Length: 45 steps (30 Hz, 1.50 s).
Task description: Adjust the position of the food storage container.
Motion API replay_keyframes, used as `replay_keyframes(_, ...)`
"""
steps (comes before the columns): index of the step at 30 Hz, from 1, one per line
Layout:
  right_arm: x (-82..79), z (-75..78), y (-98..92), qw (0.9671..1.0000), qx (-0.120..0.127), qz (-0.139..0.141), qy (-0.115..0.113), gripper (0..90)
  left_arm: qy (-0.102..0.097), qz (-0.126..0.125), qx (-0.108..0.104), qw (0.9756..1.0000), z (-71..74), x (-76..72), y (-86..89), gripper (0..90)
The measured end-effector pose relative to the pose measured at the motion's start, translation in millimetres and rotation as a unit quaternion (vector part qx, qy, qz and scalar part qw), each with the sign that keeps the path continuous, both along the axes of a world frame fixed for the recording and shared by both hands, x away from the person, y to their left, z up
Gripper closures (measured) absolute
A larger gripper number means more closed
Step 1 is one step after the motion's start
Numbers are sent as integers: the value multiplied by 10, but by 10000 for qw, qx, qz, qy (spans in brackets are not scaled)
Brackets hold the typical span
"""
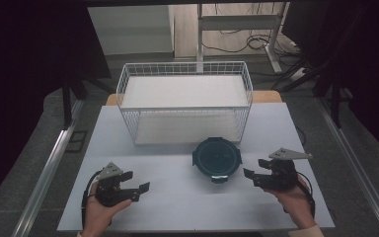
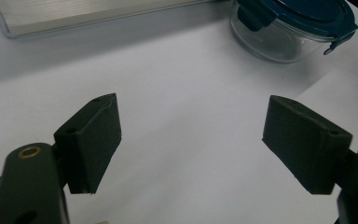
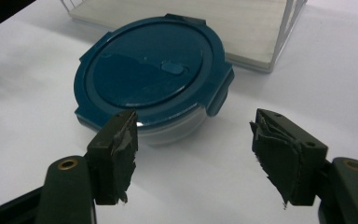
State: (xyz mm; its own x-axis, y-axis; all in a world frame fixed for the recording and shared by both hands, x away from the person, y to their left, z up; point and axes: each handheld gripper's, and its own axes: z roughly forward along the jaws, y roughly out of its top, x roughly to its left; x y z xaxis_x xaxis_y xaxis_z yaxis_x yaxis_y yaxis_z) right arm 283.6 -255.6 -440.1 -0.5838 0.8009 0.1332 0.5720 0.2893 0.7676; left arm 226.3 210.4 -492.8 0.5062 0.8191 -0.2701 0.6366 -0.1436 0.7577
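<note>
Two hands come in at the near edge of the white table (image 1: pixel 187 207), and each one holds a black gripper. On the left side, the left hand (image 1: pixel 96 212) holds the left gripper (image 1: pixel 140 190) low over the table, with its tips pointing toward the middle. Its jaws are wide apart and there is nothing between them but bare table. On the other side, the right hand (image 1: pixel 296 200) holds the right gripper (image 1: pixel 249 177), which points back toward the middle too. Its jaws are also wide open and hold nothing. The pads (image 3: pixel 121 154) on them look torn and ragged at the edges. Between the two grippers, a bit farther back, sits a round glass bowl (image 1: pixel 216 158) with a dark blue lid (image 3: pixel 151 70) clipped down on it. It stands flat on the table and looks shut. The right gripper is near it but not touching, and the bowl lies straight ahead of its open jaws. The left gripper is farther away, and the bowl (image 2: pixel 279 35) is off to its upper right. Behind the bowl, close to it, stands a white wire basket (image 1: pixel 185 101) with a pale flat board in the bottom.
</note>
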Motion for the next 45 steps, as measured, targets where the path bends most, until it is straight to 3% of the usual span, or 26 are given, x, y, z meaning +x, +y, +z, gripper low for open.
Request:
replay_keyframes(8, 204, 100, 81, 10000, 2, 59, 69, 357, 18, 34, -13, 10000, -7, -1, 13, 194)
replay_keyframes(20, 491, 116, 188, 9997, -44, 82, 232, 444, 16, 50, -15, 10000, 1, -12, 28, 194)
replay_keyframes(29, 770, 82, 225, 9990, -199, 105, 386, 585, -18, 76, -34, 10000, 18, -14, 52, 194)
replay_keyframes(33, 858, 103, 273, 9992, -133, 52, 386, 627, -66, 112, -79, 9999, 44, -19, 72, 194)
replay_keyframes(37, 1020, 96, 439, 9974, -527, 120, 478, 731, -24, 70, -49, 10000, 11, -28, 78, 194)
replay_keyframes(38, 1020, 96, 439, 9974, -527, 120, 478, 731, -24, 70, -49, 10000, 11, -28, 78, 194)
replay_keyframes(39, 1087, 62, 503, 9962, -686, 157, 514, 784, 0, 58, -40, 10000, -1, -26, 76, 194)
replay_keyframes(41, 1110, 50, 524, 9957, -741, 125, 537, 808, 4, 52, -41, 10000, -3, -22, 76, 194)
replay_keyframes(43, 1224, -11, 575, 9934, -993, 139, 553, 887, 14, 61, -29, 10000, -13, -10, 78, 194)
replay_keyframes(45, 1273, -44, 601, 9919, -1129, 165, 565, 893, 21, 64, -24, 10000, -17, -8, 80, 195)
